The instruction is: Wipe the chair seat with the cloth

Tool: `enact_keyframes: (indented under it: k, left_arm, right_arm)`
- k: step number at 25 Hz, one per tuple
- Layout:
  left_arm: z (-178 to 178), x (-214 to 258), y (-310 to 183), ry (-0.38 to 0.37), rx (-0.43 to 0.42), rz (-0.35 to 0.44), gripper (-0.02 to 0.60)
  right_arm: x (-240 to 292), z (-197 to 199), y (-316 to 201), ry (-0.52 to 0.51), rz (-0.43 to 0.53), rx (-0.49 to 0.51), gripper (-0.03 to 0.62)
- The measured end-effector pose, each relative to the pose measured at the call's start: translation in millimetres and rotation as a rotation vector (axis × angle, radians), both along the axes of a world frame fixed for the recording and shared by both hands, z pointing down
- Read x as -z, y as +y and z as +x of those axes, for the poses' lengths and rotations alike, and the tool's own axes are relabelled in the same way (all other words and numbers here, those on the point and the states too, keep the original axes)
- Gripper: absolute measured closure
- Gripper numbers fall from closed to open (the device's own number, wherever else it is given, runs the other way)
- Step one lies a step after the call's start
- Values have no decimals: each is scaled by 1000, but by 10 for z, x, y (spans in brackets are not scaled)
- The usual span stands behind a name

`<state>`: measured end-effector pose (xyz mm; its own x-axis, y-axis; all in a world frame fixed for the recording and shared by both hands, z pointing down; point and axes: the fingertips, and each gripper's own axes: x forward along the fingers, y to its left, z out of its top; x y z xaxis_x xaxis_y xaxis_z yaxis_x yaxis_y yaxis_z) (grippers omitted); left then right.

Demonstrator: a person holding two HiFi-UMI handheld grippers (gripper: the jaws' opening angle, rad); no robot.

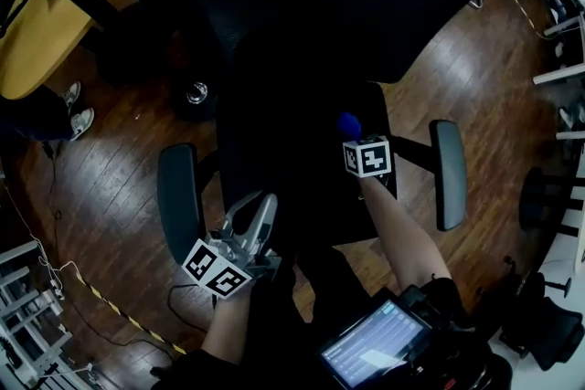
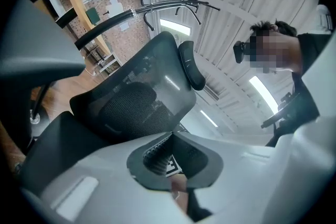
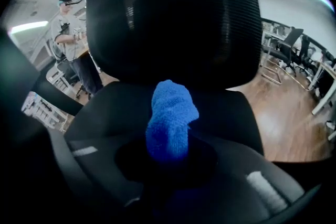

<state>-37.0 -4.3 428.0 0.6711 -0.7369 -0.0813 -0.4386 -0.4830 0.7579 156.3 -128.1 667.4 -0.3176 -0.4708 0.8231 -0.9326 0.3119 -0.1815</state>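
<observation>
A black office chair fills the head view, its seat (image 1: 302, 173) between two grey-black armrests (image 1: 178, 196) (image 1: 448, 171). My right gripper (image 1: 354, 137) is over the right part of the seat, shut on a blue cloth (image 1: 348, 123). In the right gripper view the cloth (image 3: 169, 120) stands rolled up out of the gripper (image 3: 168, 147), with the seat (image 3: 231, 113) and mesh backrest (image 3: 178, 18) beyond it. My left gripper (image 1: 260, 207) hangs at the seat's front left, shut and holding nothing. In the left gripper view it (image 2: 170, 136) is tilted up at the backrest (image 2: 136, 105) and headrest (image 2: 191, 65).
A wooden desk (image 1: 46, 23) stands at the upper left with a person's shoes (image 1: 78, 110) beside it. A cable taped yellow and black (image 1: 119, 310) runs over the wood floor. A tablet (image 1: 375, 347) sits near my body. Another chair (image 1: 548, 333) is at the lower right.
</observation>
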Motion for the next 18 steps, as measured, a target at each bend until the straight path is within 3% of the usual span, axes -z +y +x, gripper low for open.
enact_keyframes:
  k: [4,11,14,18]
  left_arm:
    - [-144,53,4,18,38,-6,588]
    - [-446,2,-24,36,84,-11,589]
    - [-528,-28,-49,32,102,-5,589]
    - [-531,-30,-65,34,99,1,589]
  right_arm:
    - [96,-1060,-186,-150,10,115,546]
    - [-8,-2814,-60,-339,-73,289,546]
    - [-119,-3082,47,-346,-74,323,546]
    - [-158,-2945,-54,-316,-26,321,546]
